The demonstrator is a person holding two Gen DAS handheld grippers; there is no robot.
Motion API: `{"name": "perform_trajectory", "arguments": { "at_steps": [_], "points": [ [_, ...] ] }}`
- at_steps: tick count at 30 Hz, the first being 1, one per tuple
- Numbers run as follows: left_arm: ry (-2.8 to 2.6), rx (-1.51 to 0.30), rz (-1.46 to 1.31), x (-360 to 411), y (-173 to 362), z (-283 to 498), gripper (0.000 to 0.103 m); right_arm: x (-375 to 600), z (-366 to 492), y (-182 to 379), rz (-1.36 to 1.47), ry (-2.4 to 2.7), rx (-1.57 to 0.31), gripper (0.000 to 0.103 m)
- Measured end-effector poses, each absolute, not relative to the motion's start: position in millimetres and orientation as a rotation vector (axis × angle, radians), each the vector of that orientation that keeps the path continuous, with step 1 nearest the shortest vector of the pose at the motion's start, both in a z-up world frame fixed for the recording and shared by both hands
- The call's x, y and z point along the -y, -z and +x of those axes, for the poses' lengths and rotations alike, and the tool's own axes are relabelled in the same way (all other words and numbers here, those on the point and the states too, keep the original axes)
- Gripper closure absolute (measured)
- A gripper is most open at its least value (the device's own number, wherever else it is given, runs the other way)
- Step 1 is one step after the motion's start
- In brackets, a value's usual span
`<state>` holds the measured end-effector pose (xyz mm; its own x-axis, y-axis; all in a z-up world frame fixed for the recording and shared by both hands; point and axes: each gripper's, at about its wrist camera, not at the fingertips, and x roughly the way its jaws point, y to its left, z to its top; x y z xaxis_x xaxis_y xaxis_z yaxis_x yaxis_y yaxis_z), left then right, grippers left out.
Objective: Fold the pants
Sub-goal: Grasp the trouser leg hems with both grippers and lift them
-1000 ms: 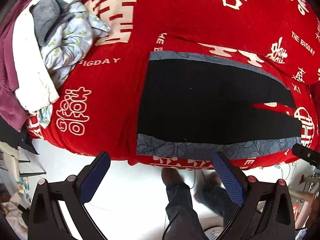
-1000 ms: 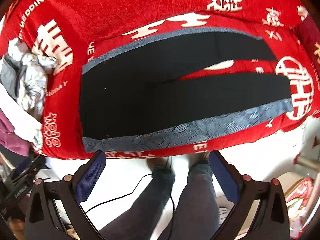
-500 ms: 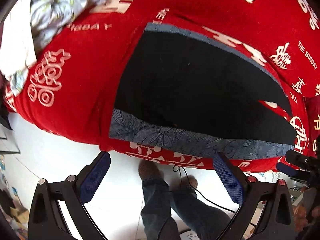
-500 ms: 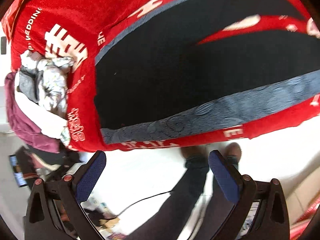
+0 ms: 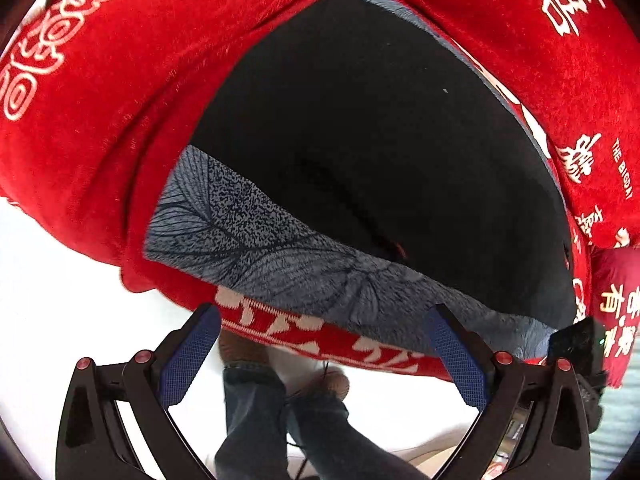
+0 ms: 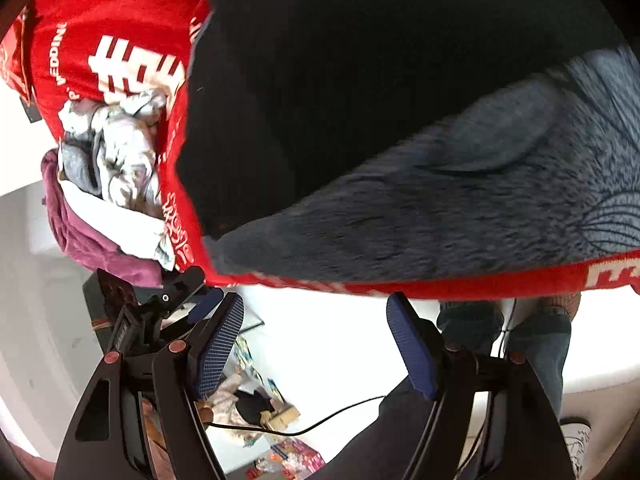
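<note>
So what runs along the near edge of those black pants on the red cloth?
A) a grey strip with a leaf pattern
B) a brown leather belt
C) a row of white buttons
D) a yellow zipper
A: the black pants carry a grey strip printed with dark leaf veins along the side nearest both grippers.

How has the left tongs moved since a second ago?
Yes: the left tongs dropped toward the near grey side stripe of the pants, which now fills the view.

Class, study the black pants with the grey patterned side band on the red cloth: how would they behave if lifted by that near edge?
The pants lie flat with a soft crease, so they would probably drape limply. The fuzzy grey band looks grippy rather than slippery.
</note>
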<state>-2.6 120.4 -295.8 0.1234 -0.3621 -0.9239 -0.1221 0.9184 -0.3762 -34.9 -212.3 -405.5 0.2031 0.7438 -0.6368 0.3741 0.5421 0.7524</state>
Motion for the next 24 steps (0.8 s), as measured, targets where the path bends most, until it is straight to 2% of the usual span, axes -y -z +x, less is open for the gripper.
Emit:
{"name": "perform_trajectory", "arguments": {
  "at_steps": [6,10,17,18,19,21,24],
  "points": [
    [0.233,-1.422,-0.464,-129.0,302.0,3.2,0.000,231.5,-35.9,419.7,1.153,-0.347,-1.302,0.026],
    [0.266,-1.425,-0.495,-131.4,301.8,2.5,0.000,230.3,-30.2,404.9,1.177,-0.433,-1.166,0.026],
    [0.266,-1.447,-0.572,-143.9,311.5,-7.0,0.000,185.7,0.7,422.3,1.268,-0.545,-1.175,0.026],
    [0.262,-1.451,-0.588,-145.1,312.8,-8.4,0.000,178.1,5.7,425.3,1.292,-0.550,-1.201,0.032],
    [0.253,-1.456,-0.603,-146.4,313.7,-9.6,0.000,171.9,10.3,426.4,1.322,-0.556,-1.215,0.058],
    [0.247,-1.440,-0.634,-144.9,306.8,-9.8,0.000,167.2,14.6,419.3,1.360,-0.588,-1.202,0.080],
    [0.313,-1.360,-0.666,-137.7,284.9,-6.4,0.000,167.5,22.1,389.0,1.351,-0.679,-1.137,0.081]
  ]
}}
